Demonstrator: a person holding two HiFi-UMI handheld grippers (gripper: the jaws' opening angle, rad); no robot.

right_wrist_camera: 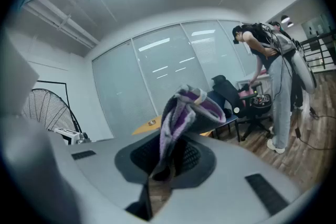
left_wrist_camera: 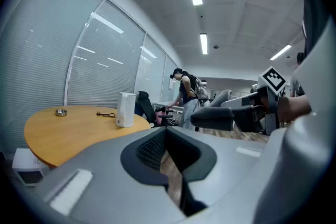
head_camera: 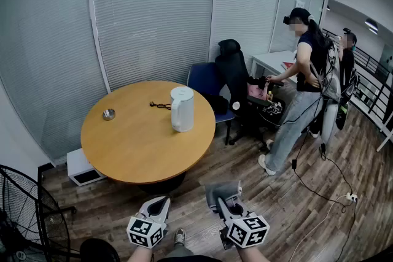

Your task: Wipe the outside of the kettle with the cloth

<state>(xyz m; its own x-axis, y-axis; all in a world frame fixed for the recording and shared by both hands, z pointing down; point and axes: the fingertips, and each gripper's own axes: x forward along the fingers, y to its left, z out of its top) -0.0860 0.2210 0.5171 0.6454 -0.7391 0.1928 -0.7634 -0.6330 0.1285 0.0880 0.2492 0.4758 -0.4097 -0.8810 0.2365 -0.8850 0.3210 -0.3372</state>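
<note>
**Approach: cloth in the right tongs, kettle not yet reached**

The white kettle [head_camera: 182, 108] stands upright on the round wooden worktop [head_camera: 132, 150]. It is straight ahead of both tongs and well apart from them, with the near edge of the worktop and a stretch of floor in between. It sits towards the far right part of the worktop. A small metal dish [head_camera: 108, 114] and a dark cord [head_camera: 160, 105] lie beyond and to the left of it, clear of its body.

No wiping has begun. The step in hand appears to be the approach.

1. Bring the right tongs [right_wrist_camera: 160, 168] forward until the hanging fold of cloth [right_wrist_camera: 184, 113], not the tong tips, meets the kettle wall.
2. Place the left tongs [left_wrist_camera: 169, 150] against the handle or lid side first. The kettle probably weighs little and may slide or tip under sideways pressure.
3. Wipe around the body with light pressure and keep away from the cord.

State of the tongs:

- **Right tongs:** closed on the grey and purple cloth, pinched at one end. The rest of the cloth stands up bunched above the tips and blocks much of the right gripper view ahead.
- **Left tongs:** fully closed, holding nothing and touching nothing.

Both tongs are held low in front of the person, side by side, pointing slightly downward.
</note>
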